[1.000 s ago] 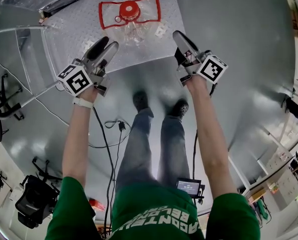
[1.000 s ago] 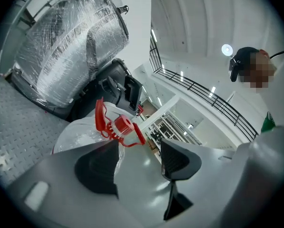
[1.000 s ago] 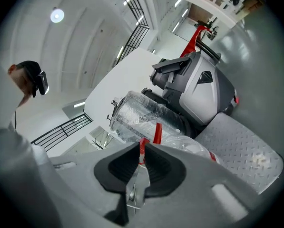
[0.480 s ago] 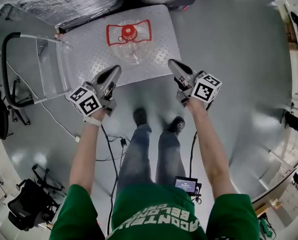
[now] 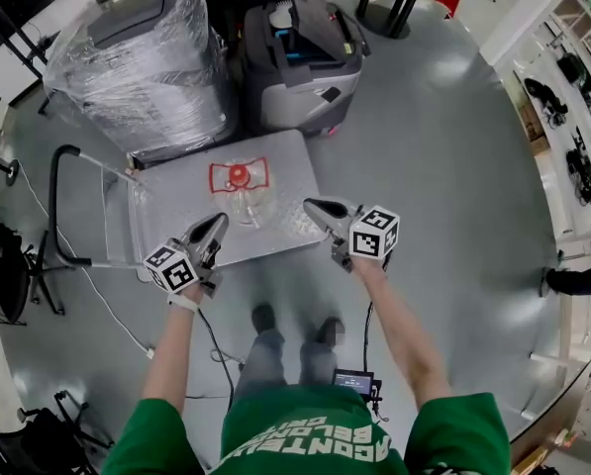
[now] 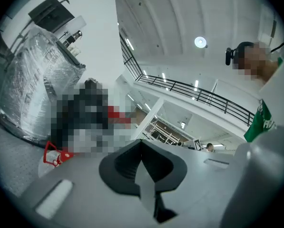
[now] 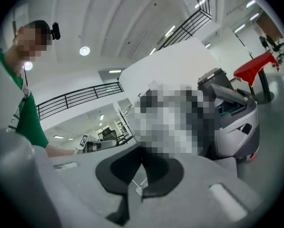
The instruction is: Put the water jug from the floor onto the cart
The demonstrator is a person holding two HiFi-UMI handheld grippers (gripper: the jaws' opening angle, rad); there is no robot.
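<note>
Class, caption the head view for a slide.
Water jug on the cart; left gripper and right gripper, both shut and empty, hover by its near edge.

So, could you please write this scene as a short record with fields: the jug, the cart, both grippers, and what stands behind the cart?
water jug: upright on the cart deck, red cap on top, nothing gripping it
cart: flat metal deck, push handle at picture left
left gripper: shut, empty, over the deck's near edge
right gripper: shut, empty, beside the jug
behind cart: plastic-wrapped machine, grey machine
task: appears done
</note>
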